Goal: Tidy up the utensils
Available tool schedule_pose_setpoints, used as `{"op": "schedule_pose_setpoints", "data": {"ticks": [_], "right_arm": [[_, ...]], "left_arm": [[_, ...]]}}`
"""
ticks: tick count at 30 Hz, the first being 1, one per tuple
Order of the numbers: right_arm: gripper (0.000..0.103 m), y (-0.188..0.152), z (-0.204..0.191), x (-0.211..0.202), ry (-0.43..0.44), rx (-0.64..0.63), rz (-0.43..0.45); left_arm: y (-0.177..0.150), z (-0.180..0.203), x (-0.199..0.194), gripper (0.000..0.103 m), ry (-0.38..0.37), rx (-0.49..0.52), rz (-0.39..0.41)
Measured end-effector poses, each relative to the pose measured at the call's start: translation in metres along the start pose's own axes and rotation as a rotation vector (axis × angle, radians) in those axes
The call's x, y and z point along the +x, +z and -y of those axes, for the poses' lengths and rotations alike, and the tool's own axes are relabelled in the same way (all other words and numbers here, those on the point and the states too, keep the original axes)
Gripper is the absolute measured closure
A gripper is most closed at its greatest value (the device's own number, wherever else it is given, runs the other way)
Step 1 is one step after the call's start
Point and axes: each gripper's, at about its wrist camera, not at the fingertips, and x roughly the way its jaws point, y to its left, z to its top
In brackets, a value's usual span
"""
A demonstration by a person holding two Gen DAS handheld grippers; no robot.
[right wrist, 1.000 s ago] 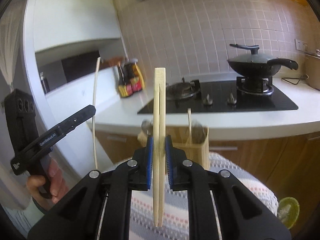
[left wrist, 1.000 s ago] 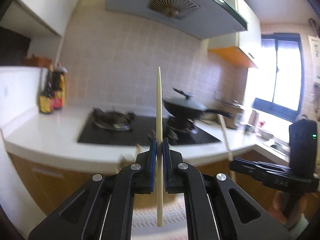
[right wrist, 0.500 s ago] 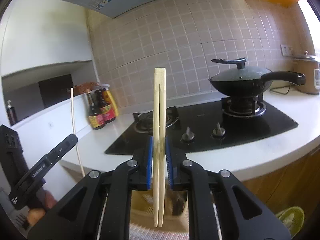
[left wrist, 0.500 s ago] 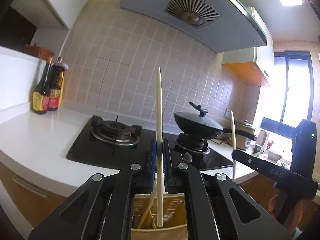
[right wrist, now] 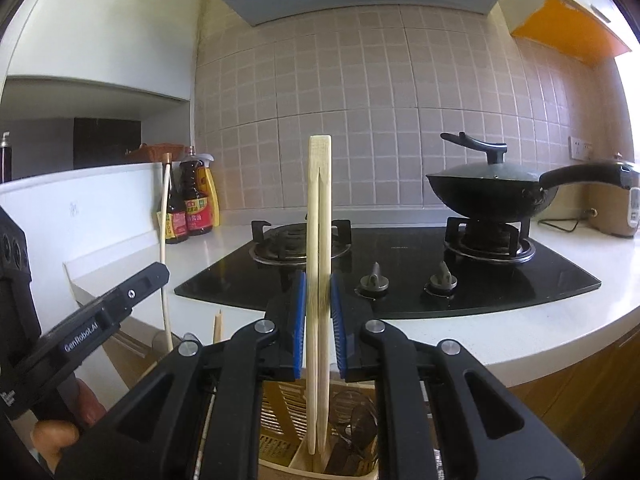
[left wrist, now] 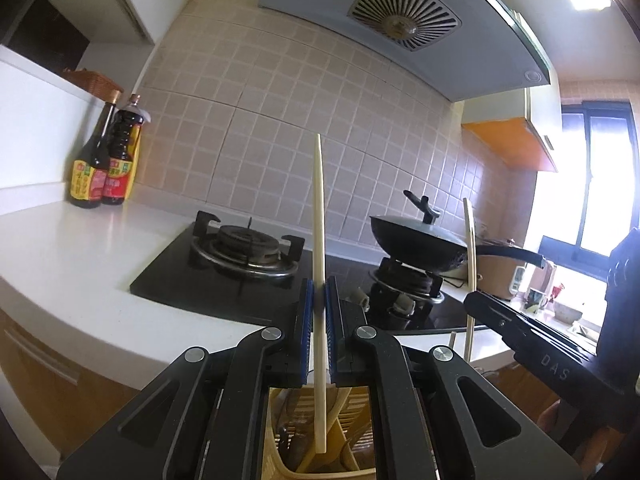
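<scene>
A: Both hands have come in over the utensil holder (left wrist: 280, 432) since a second ago; it now fills the bottom of each wrist view.

B: The left claw (left wrist: 319, 308) is clamped on a single pale chopstick (left wrist: 319, 216), upright, tapered tip up, lower end inside the holder.

A: And the right claw (right wrist: 318, 312) pinches a pair of wooden chopsticks (right wrist: 319, 208), also vertical, square ends up, tips in the holder in front of the white worktop (right wrist: 460, 336).

Two bottles (left wrist: 104, 160) — perhaps three chopsticks (right wrist: 319, 240).
</scene>
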Motion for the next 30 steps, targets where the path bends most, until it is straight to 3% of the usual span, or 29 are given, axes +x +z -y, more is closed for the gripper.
{"op": "schedule_pose_setpoints", "data": {"ticks": [4,6,10,12,14,18,22,25,27,30], "right_arm": [[0.092,-0.005,0.0,-0.006,0.015,0.004,-0.012],[0.091,-0.007,0.003,-0.014,0.027,0.011,-0.029],[0.068,-0.012,0.007,-0.036,0.037,0.019,-0.045],[0.068,-0.014,0.007,-0.048,0.039,0.019,-0.053],[0.068,-0.016,0.006,-0.065,0.03,0.02,-0.06],[0.068,-0.026,-0.001,-0.097,0.03,0.022,-0.085],[0.068,-0.042,-0.014,-0.121,-0.007,-0.006,-0.105],[0.068,-0.053,-0.018,-0.132,-0.014,0.008,-0.127],[0.068,-0.062,-0.02,-0.141,-0.041,0.017,-0.135],[0.068,-0.079,-0.022,-0.149,-0.098,0.03,-0.151]], "left_arm": [[-0.003,0.004,-0.003,0.098,-0.018,0.027,-0.006],[-0.003,0.005,-0.005,0.091,-0.017,0.035,-0.025],[-0.004,0.002,-0.014,0.091,-0.028,0.029,-0.058],[-0.005,0.002,-0.024,0.089,-0.022,0.038,-0.06],[-0.005,0.002,-0.035,0.078,-0.024,0.034,-0.067],[-0.007,0.004,-0.066,0.068,-0.033,0.014,-0.079],[-0.01,0.016,-0.102,0.066,-0.019,0.04,-0.078],[-0.015,0.025,-0.124,0.053,-0.01,0.052,-0.068],[-0.023,0.032,-0.141,0.043,0.018,0.068,-0.057],[-0.038,0.039,-0.156,0.04,0.051,0.077,-0.074]]}}
